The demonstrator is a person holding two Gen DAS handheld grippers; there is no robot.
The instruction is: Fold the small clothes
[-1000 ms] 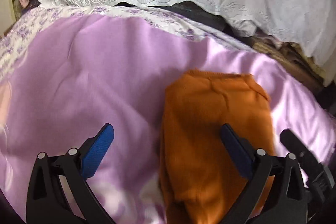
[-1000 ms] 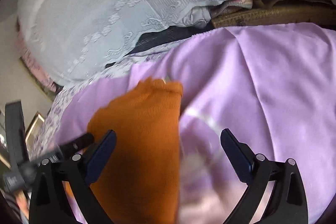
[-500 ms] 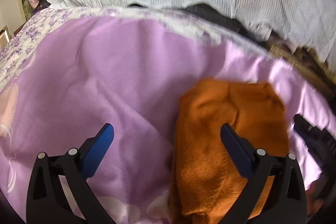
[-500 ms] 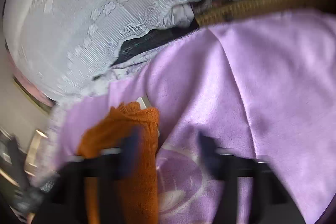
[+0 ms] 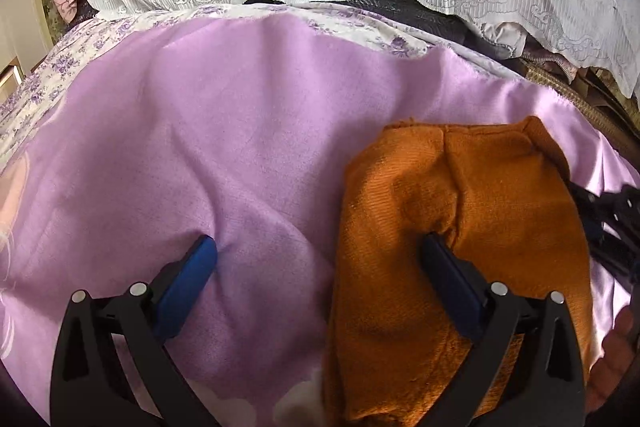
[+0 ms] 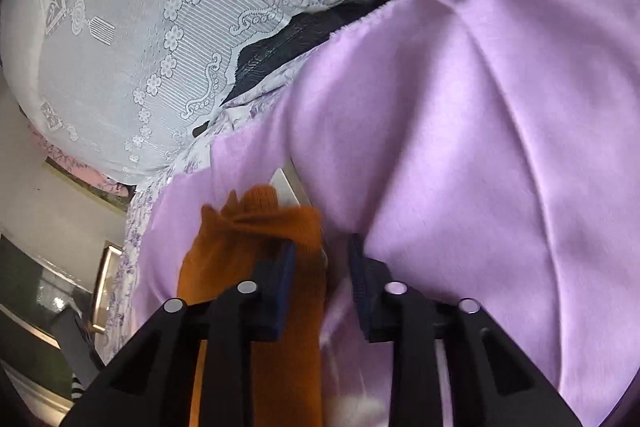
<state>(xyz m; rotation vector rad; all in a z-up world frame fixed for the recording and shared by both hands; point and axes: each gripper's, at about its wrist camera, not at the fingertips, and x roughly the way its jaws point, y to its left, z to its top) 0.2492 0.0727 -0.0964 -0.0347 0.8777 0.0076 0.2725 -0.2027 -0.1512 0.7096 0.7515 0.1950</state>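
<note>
The left gripper (image 5: pixel 316 255) stands wide open; its right finger presses on the folded orange knitted garment (image 5: pixel 460 239), whose long axis runs away from it over the soft lilac blanket (image 5: pixel 200 131). The right gripper (image 6: pixel 322 259) has just been closing and now pinches the garment's right edge, so it is nearer.
</note>
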